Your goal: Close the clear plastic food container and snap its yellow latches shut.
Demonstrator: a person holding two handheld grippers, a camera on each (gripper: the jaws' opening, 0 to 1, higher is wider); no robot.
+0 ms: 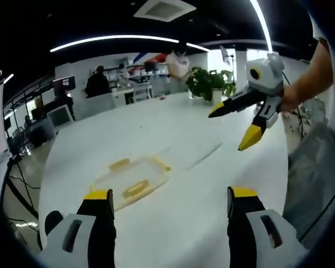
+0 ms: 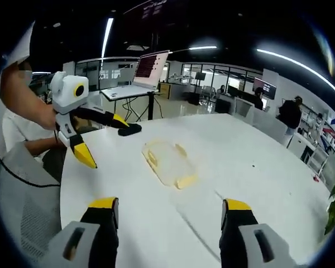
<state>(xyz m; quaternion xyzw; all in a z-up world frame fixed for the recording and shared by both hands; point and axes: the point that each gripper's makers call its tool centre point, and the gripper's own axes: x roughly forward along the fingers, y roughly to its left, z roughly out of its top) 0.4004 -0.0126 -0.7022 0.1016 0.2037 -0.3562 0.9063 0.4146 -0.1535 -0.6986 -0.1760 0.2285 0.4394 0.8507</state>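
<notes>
A clear plastic food container (image 1: 133, 181) with yellow latches lies flat on the white table (image 1: 173, 128), just beyond my left gripper (image 1: 170, 195), whose jaws stand wide open with nothing between them. In the right gripper view the container (image 2: 167, 161) sits mid-table, ahead of my right gripper (image 2: 167, 205), open and empty too. The right gripper (image 1: 234, 125) hovers open above the table at the right of the left gripper view. At the left of the right gripper view, the left gripper (image 2: 107, 145) also hangs open in the air. I cannot tell whether the lid is shut or the latches are snapped.
A potted plant (image 1: 209, 84) stands at the table's far end. A laptop (image 2: 142, 75) rests on a stand beyond the table. Desks, monitors and people fill the office behind. A person's arm (image 1: 312, 78) holds the right gripper.
</notes>
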